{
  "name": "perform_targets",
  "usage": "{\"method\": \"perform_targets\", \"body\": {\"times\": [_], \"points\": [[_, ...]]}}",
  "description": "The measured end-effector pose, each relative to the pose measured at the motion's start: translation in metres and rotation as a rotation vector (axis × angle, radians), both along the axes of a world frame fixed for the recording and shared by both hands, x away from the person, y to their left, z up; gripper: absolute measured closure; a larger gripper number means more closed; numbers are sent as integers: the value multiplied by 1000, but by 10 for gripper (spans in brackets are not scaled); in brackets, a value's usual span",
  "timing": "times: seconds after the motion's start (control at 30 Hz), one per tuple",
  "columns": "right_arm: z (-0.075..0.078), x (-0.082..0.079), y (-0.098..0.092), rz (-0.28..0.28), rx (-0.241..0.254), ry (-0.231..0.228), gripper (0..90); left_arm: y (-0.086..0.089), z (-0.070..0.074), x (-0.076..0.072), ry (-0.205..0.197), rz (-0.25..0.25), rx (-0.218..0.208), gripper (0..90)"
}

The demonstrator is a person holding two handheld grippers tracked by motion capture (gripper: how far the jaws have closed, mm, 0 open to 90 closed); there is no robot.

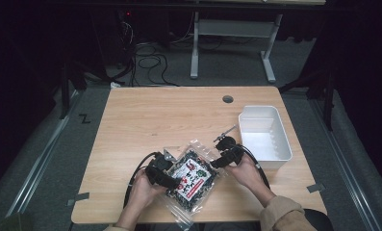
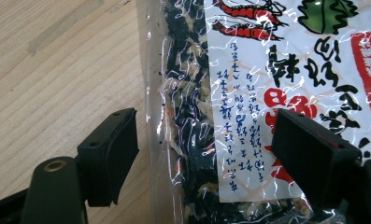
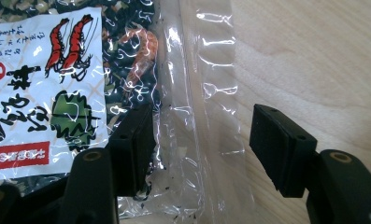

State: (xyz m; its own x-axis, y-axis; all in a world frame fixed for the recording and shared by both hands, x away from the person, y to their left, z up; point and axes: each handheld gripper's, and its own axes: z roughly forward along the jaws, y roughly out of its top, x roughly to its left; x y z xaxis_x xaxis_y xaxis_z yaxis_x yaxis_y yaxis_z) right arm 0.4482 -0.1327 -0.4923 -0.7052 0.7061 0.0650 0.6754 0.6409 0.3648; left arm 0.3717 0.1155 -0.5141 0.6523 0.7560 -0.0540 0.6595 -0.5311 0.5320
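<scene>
High view: snack bag [image 1: 192,179] lies flat on the wooden surface [image 1: 145,120], near its front edge, between both hands. Left gripper [image 1: 171,182] sits at the bag's left side, right gripper [image 1: 217,162] at its upper right corner; white bin [image 1: 264,136] stands just beyond to the right. Left gripper view: snack bag [image 2: 267,93] lies under the left gripper [image 2: 206,149], jaws spread wide, one over bare wood, the other over the printed label; the bag's clear edge runs between them, pads not pressing. Right gripper view: right gripper [image 3: 199,149] is wide open, straddling the bag's clear sealed strip [image 3: 206,93]; one jaw sits over the dark contents, the other over wood. Nothing clamped.
</scene>
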Motion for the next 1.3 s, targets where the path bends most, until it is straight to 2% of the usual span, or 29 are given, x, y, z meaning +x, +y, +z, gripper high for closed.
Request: {"method": "perform_targets", "body": {"times": [0.17,0.23,0.27,0.37,0.47,0.5,0.73,0.83,0.93,0.97,1.03,1.1,1.17,1.2,1.3], "points": [[-9,6,0,2,-26,63,392,2,0,1,-2,25,6,235],[-10,5,1,-22,-21,95,385,1,0,0,-8,29,8,235],[-11,7,0,4,-23,86,381,1,0,0,-9,28,9,237],[-11,6,4,14,-43,83,366,1,0,0,-3,33,3,238],[-10,4,9,-5,-68,100,380,2,0,0,3,39,-4,239],[-10,6,8,21,-68,92,397,2,0,0,2,42,-6,240],[-8,5,10,34,-52,127,609,2,-1,-1,1,51,-10,242],[-9,7,9,48,-23,157,721,1,-1,-1,-2,52,-10,243],[-9,7,8,47,-17,164,760,1,-1,-2,-7,52,-11,243],[-9,9,7,64,-12,157,777,2,-1,-1,-7,52,-13,243],[-9,8,7,52,-7,168,797,3,-1,-1,-3,54,-18,242],[-8,8,5,75,7,156,829,4,-2,-1,3,64,-28,239],[-6,5,8,91,-7,142,856,4,-2,-1,-6,62,-20,236],[-5,6,7,129,-1,131,886,4,-2,-2,-17,62,-14,236],[-4,3,8,116,7,133,890,4,-2,-4,-36,64,-17,238]]}}
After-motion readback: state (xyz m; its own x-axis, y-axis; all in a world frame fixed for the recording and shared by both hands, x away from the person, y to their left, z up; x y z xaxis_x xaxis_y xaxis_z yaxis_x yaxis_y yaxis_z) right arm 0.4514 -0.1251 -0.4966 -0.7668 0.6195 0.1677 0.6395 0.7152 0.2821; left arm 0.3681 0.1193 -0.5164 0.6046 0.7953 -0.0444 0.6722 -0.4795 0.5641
